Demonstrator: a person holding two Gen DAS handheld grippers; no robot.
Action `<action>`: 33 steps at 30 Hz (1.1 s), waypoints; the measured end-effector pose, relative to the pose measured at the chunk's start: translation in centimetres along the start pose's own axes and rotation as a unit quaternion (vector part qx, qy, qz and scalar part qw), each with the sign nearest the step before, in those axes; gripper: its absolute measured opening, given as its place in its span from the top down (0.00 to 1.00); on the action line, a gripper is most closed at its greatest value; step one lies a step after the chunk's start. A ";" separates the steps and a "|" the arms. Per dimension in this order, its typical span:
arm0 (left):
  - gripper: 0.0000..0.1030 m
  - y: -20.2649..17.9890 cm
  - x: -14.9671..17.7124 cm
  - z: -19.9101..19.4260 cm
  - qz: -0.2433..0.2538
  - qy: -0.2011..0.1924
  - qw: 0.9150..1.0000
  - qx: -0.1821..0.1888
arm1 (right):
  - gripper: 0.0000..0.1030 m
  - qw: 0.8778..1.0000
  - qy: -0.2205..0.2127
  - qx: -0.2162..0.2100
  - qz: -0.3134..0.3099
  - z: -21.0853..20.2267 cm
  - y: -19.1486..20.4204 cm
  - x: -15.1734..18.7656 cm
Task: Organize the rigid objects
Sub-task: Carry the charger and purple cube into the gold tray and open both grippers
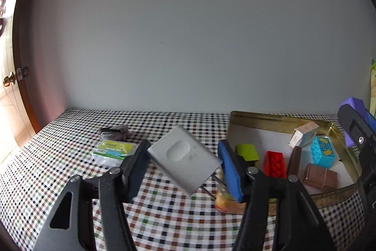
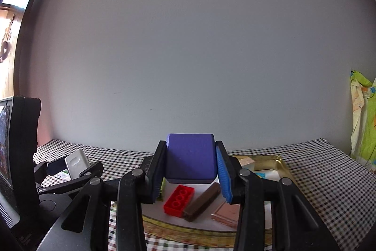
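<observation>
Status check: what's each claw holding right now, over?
Left gripper shut on white charger. Right gripper shut on purple block, above gold tray. Nothing blocking.

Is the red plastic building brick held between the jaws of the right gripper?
No, the red plastic building brick lies inside the gold metal tray, while the right gripper holds a purple rounded block.

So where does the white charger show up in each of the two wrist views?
Left wrist: the white charger sits centre frame, tilted, clamped in the left tool, prongs pointing down to the right.
Right wrist: the charger is small at far left, low, between the left tool's fingers.
Shared landmark: the red brick in the gold tray.
</observation>
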State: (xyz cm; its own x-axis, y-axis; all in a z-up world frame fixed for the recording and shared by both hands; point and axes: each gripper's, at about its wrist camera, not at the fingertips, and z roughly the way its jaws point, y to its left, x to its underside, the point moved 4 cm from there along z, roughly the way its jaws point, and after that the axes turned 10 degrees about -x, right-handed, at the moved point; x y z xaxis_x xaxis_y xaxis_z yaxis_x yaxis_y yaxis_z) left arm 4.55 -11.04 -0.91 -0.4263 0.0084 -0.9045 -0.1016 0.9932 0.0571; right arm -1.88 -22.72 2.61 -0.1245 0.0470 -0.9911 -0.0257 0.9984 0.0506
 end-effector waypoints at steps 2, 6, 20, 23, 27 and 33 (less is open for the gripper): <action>0.43 -0.9 -0.1 0.0 0.004 -0.003 1.000 0.006 | 0.58 1.000 -0.002 0.006 0.000 -0.2 -0.7 0.0; 0.43 -2.9 -0.4 -0.8 0.014 -0.007 1.000 0.021 | 0.58 1.000 -0.005 0.022 0.002 -0.5 -2.4 -0.1; 0.43 -9.2 -0.7 -1.6 0.046 -0.015 0.997 0.065 | 0.58 0.997 0.001 0.077 0.001 -1.2 -7.2 0.3; 0.43 -10.2 -0.6 -1.4 0.051 -0.012 0.996 0.070 | 0.58 0.996 0.008 0.084 0.000 -1.3 -8.2 0.3; 0.43 -11.0 -0.4 -1.2 0.056 -0.011 0.996 0.071 | 0.58 0.996 0.016 0.091 0.005 -0.9 -9.8 0.6; 0.43 -11.6 -0.4 -1.0 0.058 -0.011 0.996 0.068 | 0.59 0.995 0.018 0.100 0.010 -0.5 -12.3 0.6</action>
State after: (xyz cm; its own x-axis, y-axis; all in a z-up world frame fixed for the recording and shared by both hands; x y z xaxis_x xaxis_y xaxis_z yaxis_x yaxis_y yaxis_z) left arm 5.01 -22.68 -0.81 -0.4081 0.1257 -0.9042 0.0715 0.9918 0.1055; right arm -2.11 -35.00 1.47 -0.1584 0.0698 -0.9849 0.1755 0.9836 0.0415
